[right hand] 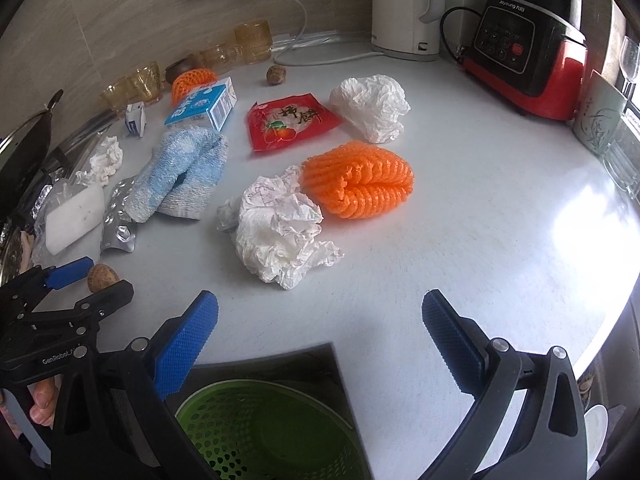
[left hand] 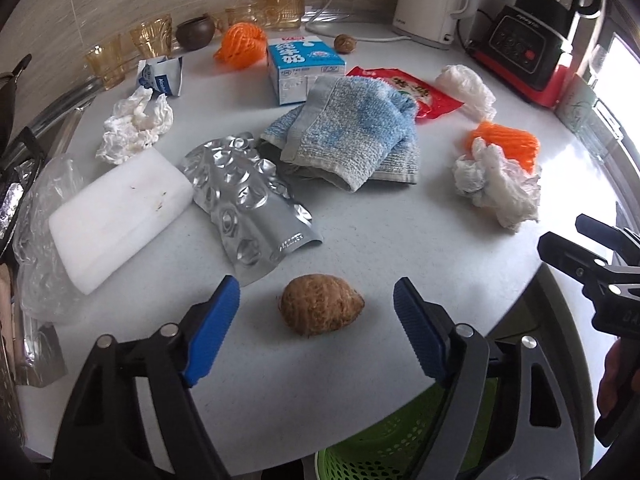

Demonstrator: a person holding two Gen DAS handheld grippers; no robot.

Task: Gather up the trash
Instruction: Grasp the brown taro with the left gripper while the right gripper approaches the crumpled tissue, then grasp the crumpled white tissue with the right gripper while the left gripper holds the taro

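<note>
I read "Joyoung" on the red-and-black appliance [right hand: 524,52] at two o'clock, and "GenRobot" on my left gripper's [left hand: 316,308] body in the right wrist view. The blue milk carton [left hand: 306,70] at twelve o'clock carries Chinese characters, as does the red snack wrapper [right hand: 290,120]. On the white bench [left hand: 380,240], a brown, rough, egg-shaped lump [left hand: 320,309] lies between my left gripper's spread blue pads, untouched. My right gripper [right hand: 320,344] hangs wide apart, empty, crumpled white paper [right hand: 280,232] at twelve o'clock. A green basket [right hand: 264,436] sits at six o'clock.
</note>
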